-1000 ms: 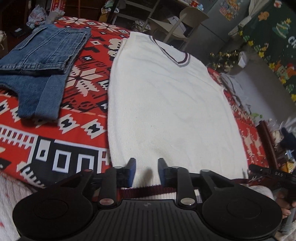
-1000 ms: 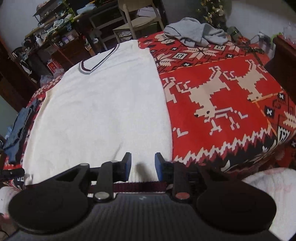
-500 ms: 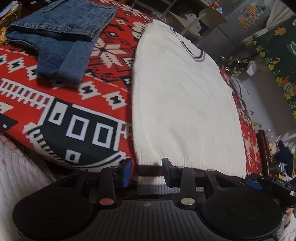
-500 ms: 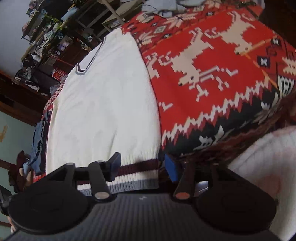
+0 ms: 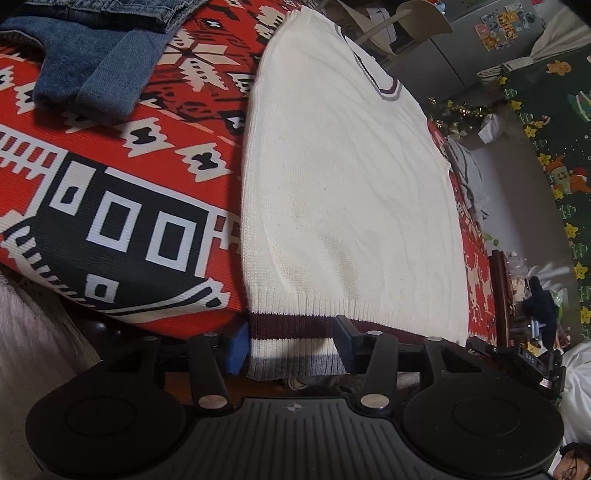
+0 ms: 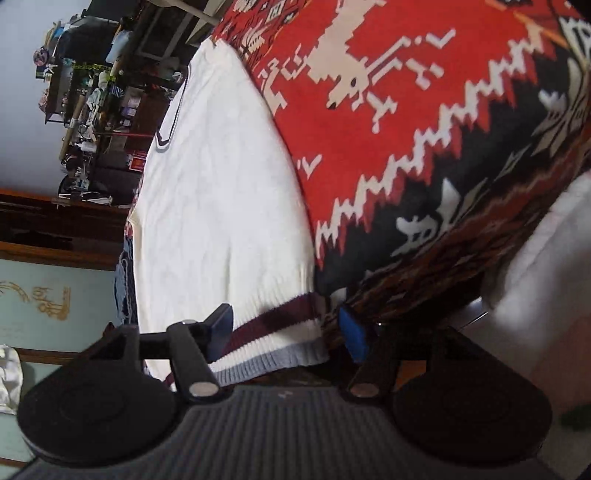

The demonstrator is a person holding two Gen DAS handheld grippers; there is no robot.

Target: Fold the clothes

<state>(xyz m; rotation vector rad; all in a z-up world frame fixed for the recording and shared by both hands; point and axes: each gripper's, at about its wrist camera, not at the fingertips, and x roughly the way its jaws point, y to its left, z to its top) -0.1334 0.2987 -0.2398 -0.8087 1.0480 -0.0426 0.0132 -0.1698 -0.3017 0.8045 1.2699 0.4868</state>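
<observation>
A white knit vest [image 5: 347,192] with a maroon-trimmed V-neck lies flat on the red patterned blanket [image 5: 122,206]. Its striped hem [image 5: 291,343] hangs over the near edge. My left gripper [image 5: 291,347] is at the hem's left corner, its jaws opening, with the hem between them and the pads not pressing. In the right wrist view the same vest [image 6: 221,206] ends in the hem's right corner [image 6: 280,343]. My right gripper [image 6: 288,332] straddles that corner, its jaws opening, the pads apart from the cloth.
Folded blue jeans [image 5: 96,55] lie on the blanket at the upper left. The other gripper [image 5: 517,358] shows at the right of the left wrist view. A chair [image 5: 413,14] and cluttered shelves [image 6: 88,92] stand beyond the far edge. White fabric [image 6: 546,251] lies low right.
Both grippers sank toward the near edge and rolled, and their jaws spread wider. The hem, earlier hidden behind the fingers, now hangs between the pads.
</observation>
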